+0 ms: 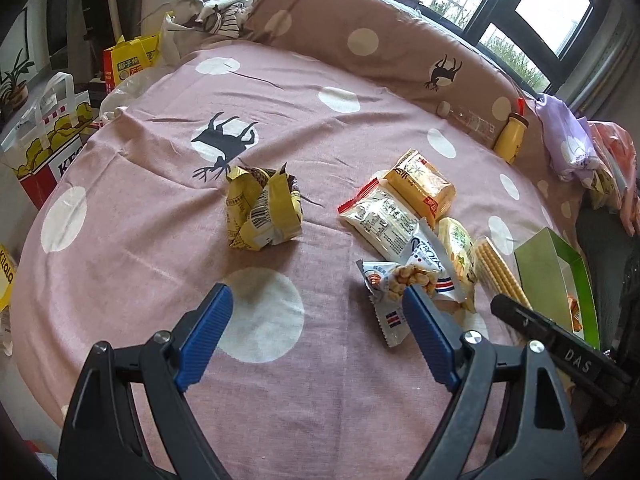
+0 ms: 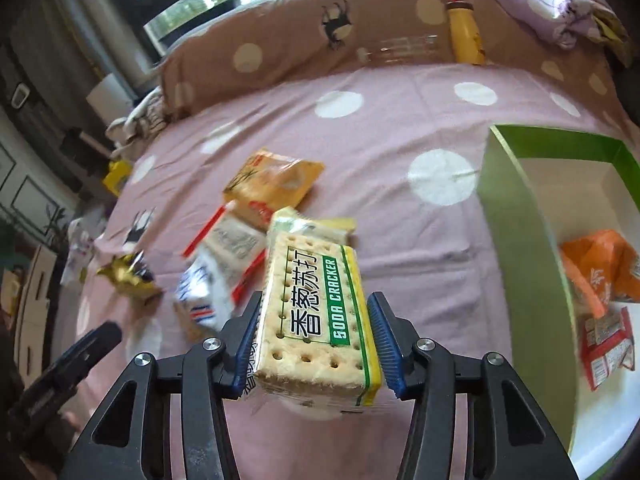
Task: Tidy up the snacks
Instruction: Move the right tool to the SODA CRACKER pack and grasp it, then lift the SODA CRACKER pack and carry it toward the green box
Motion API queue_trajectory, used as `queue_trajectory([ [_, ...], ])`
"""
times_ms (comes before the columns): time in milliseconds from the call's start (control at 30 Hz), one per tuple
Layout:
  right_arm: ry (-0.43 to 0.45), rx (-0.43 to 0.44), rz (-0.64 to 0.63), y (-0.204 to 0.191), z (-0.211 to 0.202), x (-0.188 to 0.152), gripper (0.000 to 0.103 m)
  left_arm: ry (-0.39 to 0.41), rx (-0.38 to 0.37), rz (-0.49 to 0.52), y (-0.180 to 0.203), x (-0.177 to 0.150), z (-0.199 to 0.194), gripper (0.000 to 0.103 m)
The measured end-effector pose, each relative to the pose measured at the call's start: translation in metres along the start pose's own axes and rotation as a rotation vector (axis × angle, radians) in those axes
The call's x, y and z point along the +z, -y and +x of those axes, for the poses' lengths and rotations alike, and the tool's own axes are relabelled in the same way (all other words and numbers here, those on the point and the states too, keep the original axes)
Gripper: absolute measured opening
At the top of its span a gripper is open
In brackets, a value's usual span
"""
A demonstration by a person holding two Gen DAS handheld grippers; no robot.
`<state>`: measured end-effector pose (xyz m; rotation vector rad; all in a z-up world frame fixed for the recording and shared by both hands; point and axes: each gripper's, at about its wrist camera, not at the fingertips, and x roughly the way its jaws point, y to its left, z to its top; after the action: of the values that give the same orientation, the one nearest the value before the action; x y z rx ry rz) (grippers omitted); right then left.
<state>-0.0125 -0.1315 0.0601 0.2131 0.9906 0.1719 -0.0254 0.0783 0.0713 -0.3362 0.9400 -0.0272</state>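
Note:
My right gripper (image 2: 314,330) is shut on a soda cracker pack (image 2: 316,312) and holds it above the pink bedspread, left of the green box (image 2: 516,216). The box holds an orange packet (image 2: 600,264) and a red packet (image 2: 608,348). My left gripper (image 1: 316,300) is open and empty above the bed. A pile of snack packets (image 1: 404,216) lies just right of it, with the peanut packet (image 1: 404,280) by its right finger. A crumpled yellow wrapper (image 1: 262,212) lies ahead. The right gripper's arm (image 1: 560,344) and the cracker pack (image 1: 500,272) show at the right in the left wrist view.
A brown spotted pillow (image 1: 380,40) runs along the back of the bed. A yellow bottle (image 1: 510,136) and a clear bottle (image 1: 468,118) lean against it. Shopping bags (image 1: 48,140) stand off the bed's left edge. Purple cloth (image 2: 540,0) lies at the far right.

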Motion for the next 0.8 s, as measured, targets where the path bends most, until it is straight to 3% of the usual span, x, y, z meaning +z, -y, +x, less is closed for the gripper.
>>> queue_trajectory([
  [233,-0.11,-0.023,-0.081,-0.021,0.019,-0.017,0.049,-0.006,0.007,0.021,0.006,-0.002,0.001,0.086],
  [367,-0.1,0.089,-0.031,-0.009,0.002,-0.013,0.052,-0.013,0.0,0.035,0.012,-0.005,0.002,0.086],
  [433,-0.076,0.1,-0.001,-0.002,-0.007,-0.011,0.055,-0.016,-0.025,0.047,0.017,-0.006,0.002,0.085],
  [533,-0.049,0.1,0.064,0.015,-0.011,-0.006,0.056,-0.021,-0.077,0.071,0.029,-0.01,0.002,0.078],
  [700,-0.082,0.179,0.186,0.033,-0.002,-0.005,0.056,-0.084,-0.194,0.146,0.063,-0.023,0.015,0.066],
  [800,-0.108,0.187,0.202,0.031,0.009,-0.006,0.056,-0.104,-0.209,0.204,0.083,-0.029,0.024,0.057],
])
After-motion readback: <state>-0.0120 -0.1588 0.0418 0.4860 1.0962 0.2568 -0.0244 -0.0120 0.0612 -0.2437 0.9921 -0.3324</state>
